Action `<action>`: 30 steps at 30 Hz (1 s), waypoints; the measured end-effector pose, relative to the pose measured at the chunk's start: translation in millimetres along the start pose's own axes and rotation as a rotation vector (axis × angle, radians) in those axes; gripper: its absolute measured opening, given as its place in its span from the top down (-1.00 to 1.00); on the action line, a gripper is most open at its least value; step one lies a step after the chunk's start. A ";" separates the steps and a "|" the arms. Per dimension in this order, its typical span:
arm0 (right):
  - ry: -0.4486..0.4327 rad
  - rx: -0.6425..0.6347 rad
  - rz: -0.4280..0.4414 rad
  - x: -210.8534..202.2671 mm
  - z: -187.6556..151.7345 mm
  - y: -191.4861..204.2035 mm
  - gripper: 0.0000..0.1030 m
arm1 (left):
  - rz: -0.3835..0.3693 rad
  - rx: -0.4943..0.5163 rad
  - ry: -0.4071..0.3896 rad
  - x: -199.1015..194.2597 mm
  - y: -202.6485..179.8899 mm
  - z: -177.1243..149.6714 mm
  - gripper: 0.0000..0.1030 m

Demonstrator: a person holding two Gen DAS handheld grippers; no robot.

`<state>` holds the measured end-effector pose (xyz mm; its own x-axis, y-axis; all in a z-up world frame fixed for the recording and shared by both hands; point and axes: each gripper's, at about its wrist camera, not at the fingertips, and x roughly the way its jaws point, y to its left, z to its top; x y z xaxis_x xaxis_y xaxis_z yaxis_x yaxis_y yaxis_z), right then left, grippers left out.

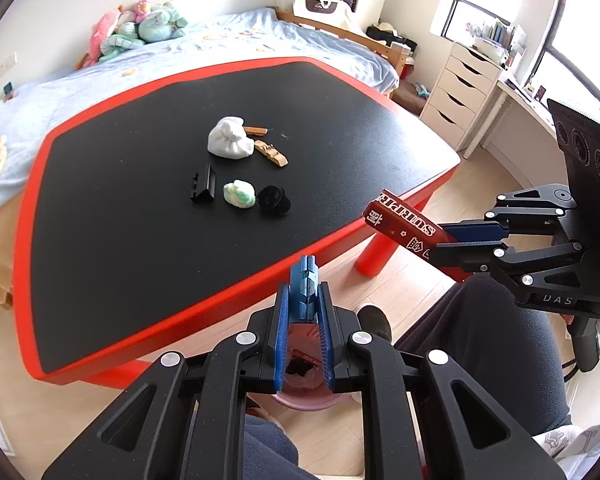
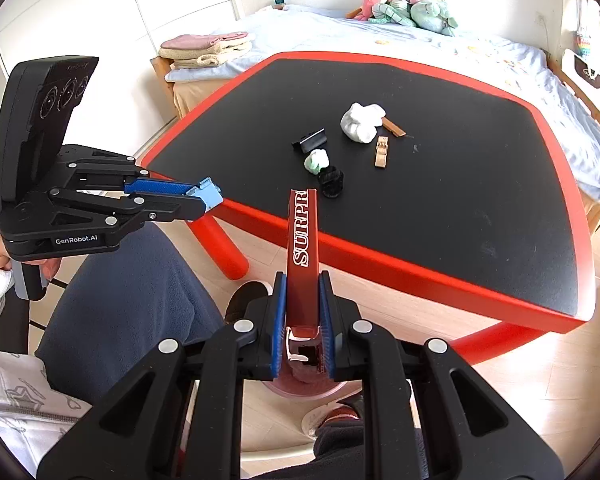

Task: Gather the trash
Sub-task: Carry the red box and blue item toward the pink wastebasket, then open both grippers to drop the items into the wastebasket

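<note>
My right gripper (image 2: 303, 312) is shut on a long red box (image 2: 303, 240) printed "SURPRI", held in the air in front of the table's near edge; it also shows in the left wrist view (image 1: 404, 230). My left gripper (image 1: 305, 312) is shut on a small blue block (image 1: 305, 284), also seen in the right wrist view (image 2: 210, 196). On the black table top (image 1: 140, 240) lie a white crumpled wad (image 1: 229, 138), a green-white wad (image 1: 240, 193), a black fuzzy lump (image 1: 275, 199), a black clip (image 1: 203, 188) and two wooden pieces (image 1: 272, 152).
A pink bin (image 2: 306, 384) stands on the floor beneath both grippers, next to the person's legs. The table has a red rim (image 2: 420, 264) and red legs. A bed (image 1: 220, 48) lies behind the table. White drawers (image 1: 456, 92) stand at the right.
</note>
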<state>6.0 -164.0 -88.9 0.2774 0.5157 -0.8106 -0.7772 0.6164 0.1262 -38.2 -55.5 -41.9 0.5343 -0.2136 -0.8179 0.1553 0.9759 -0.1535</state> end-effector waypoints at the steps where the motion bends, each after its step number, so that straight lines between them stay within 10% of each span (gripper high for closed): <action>1: 0.006 0.005 0.003 0.8 -3.2 1.4 0.71 | -0.005 0.002 0.002 0.0 -2.3 -2.7 0.73; 15: 0.016 0.028 0.030 0.0 -20.9 8.3 0.67 | -0.041 0.002 0.012 -2.0 -17.0 -16.7 0.70; 18: 0.016 0.031 0.011 1.0 -22.9 6.0 -0.37 | -0.032 -0.003 0.009 -1.8 -15.3 -16.9 0.25; 19: 0.008 0.038 0.008 -0.1 -23.6 5.6 -0.58 | -0.028 -0.011 0.000 -2.5 -13.6 -17.7 -0.22; 22: 0.007 0.050 -0.009 -0.1 -24.3 3.4 -0.73 | -0.019 -0.027 -0.020 -5.0 -10.5 -18.0 -0.70; 30: 0.001 0.068 -0.010 1.1 -23.3 1.3 -0.82 | 0.010 -0.053 -0.035 -9.4 -3.4 -15.6 -0.85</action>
<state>-7.9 -176.4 -103.0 0.2845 0.5084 -0.8128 -0.7340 0.6609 0.1565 -56.7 -56.1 -42.3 0.5643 -0.2044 -0.7998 0.1062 0.9788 -0.1752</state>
